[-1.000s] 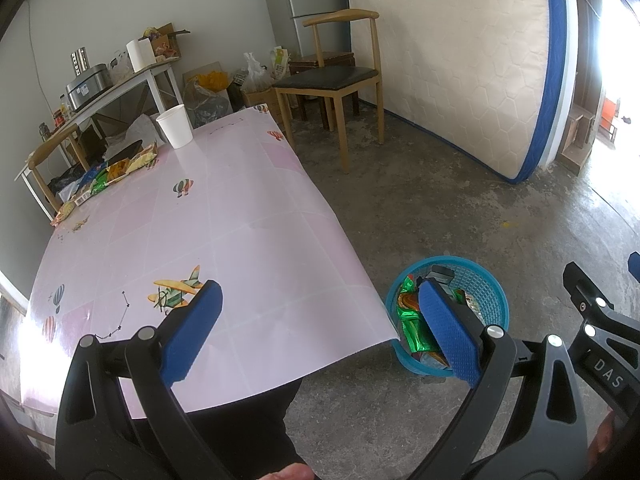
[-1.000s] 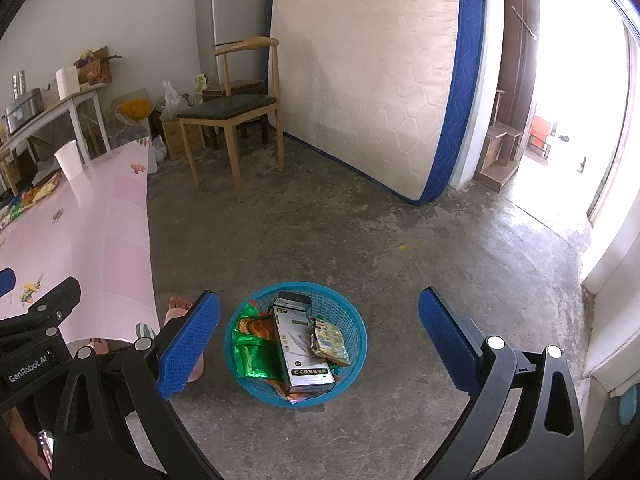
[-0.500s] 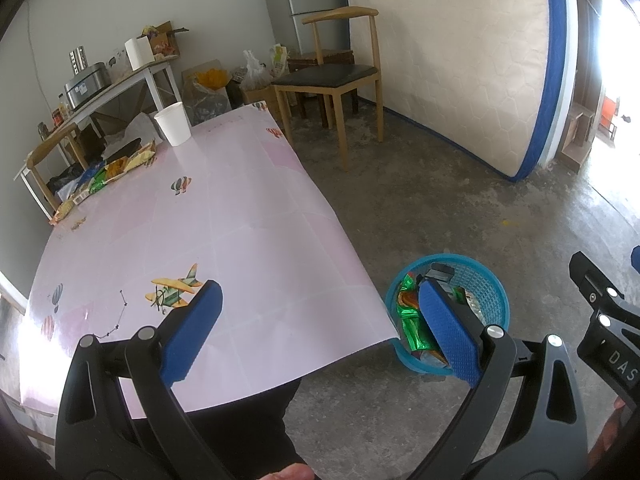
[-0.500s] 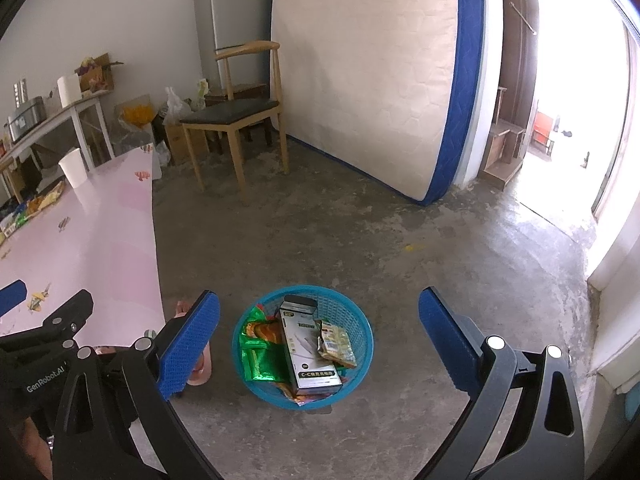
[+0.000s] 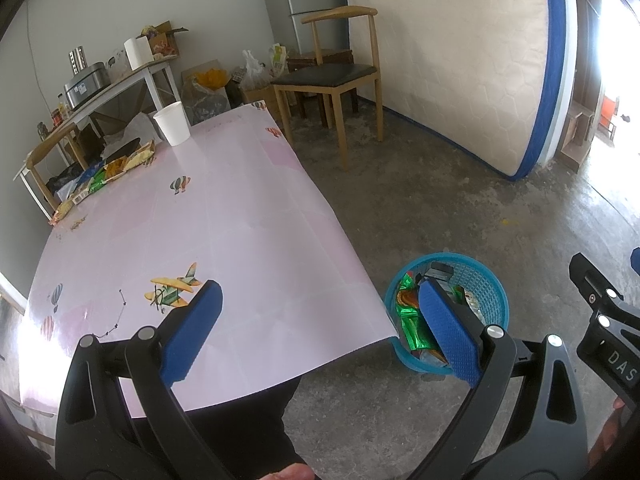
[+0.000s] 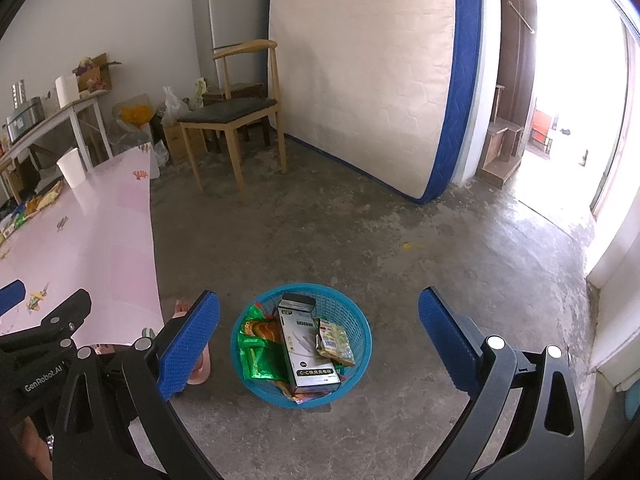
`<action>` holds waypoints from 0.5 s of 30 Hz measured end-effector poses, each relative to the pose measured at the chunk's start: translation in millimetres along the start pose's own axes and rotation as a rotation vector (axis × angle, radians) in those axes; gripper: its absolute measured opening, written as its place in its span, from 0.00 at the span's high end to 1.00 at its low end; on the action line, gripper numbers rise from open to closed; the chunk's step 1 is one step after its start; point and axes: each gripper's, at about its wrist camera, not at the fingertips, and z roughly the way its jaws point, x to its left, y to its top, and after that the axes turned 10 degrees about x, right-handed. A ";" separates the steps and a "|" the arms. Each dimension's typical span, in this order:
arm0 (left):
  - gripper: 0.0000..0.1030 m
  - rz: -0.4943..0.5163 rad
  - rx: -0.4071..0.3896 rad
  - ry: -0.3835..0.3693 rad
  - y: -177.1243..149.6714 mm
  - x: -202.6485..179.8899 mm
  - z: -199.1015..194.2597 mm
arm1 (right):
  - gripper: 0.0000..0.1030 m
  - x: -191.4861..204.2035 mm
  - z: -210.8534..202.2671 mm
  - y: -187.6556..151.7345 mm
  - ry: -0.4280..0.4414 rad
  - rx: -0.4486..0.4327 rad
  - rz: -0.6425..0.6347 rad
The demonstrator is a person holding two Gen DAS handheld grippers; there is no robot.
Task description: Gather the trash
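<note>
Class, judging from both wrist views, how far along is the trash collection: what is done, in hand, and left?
Done: the blue basket on the floor holds a white box and wrappers. In hand: nothing; left gripper and right gripper have open, empty jaws. Left: snack wrappers and a paper cup on the pink table.

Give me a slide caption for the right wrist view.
Open right gripper above a blue basket holding wrappers and a box.
</note>
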 end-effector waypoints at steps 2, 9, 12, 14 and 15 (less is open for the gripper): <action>0.08 -0.001 0.000 0.001 0.0 -0.5 0.6 | 0.06 -0.5 0.4 -0.7 -0.002 0.001 0.000; 0.08 0.001 0.000 0.000 0.0 -0.4 0.3 | 0.06 0.3 0.3 -1.2 -0.002 0.002 0.000; 0.08 0.001 0.000 0.001 0.1 -0.3 0.6 | 0.06 -0.1 0.2 -1.3 -0.002 0.003 0.000; 0.08 0.001 0.000 0.000 0.1 -0.7 0.8 | 0.06 1.4 0.9 -1.1 -0.002 0.003 0.000; 0.08 0.001 0.001 0.001 0.0 -0.5 0.8 | 0.06 0.2 0.3 -1.1 -0.004 0.004 0.000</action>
